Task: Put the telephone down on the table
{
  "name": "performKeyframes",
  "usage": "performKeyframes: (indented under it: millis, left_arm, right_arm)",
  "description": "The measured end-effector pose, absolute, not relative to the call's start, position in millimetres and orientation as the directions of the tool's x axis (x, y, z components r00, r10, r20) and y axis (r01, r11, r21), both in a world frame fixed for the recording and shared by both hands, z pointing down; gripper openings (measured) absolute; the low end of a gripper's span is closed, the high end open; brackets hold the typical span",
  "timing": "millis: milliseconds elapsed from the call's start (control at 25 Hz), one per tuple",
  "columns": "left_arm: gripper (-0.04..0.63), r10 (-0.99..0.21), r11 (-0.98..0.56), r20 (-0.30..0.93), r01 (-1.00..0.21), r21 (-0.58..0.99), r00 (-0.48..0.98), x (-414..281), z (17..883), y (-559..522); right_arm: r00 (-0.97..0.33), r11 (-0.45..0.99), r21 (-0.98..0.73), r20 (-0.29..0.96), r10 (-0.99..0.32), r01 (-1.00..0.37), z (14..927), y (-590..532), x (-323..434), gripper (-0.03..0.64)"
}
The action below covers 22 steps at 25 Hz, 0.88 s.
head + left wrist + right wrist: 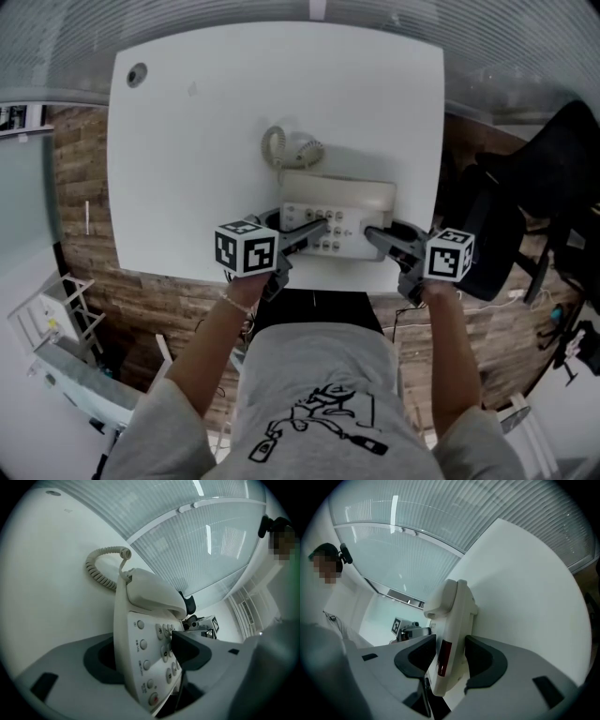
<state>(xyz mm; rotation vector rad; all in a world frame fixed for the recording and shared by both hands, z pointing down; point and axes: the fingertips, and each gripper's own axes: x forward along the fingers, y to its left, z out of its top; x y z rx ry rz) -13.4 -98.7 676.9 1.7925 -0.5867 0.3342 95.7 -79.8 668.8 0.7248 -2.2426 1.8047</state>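
A beige desk telephone lies flat at the near edge of the white table, with its handset in the cradle and its coiled cord behind it. My left gripper straddles the phone's left end. In the left gripper view the telephone stands between the jaws, one tip close over the keypad and the other behind the back; the jaws are open, not pressing. My right gripper is at the phone's right end. In the right gripper view both pads sit against the telephone, shut on it.
A round cable hole is in the table's far left corner. A black office chair stands to the right of the table. A white rack is on the wooden floor at lower left. A ribbed glass wall rises behind the table.
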Motion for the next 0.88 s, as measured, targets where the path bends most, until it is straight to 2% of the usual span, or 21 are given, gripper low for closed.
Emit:
performKeyframes:
  millis: [880]
  left_arm:
    - [0.339, -0.214, -0.230, 0.632, -0.667, 0.708, 0.745, -22.5, 680.1, -99.7]
  right_arm:
    - [-0.847, 0.128, -0.851, 0.470, -0.247, -0.510, 671.1, -78.5, 95.3, 0.210]
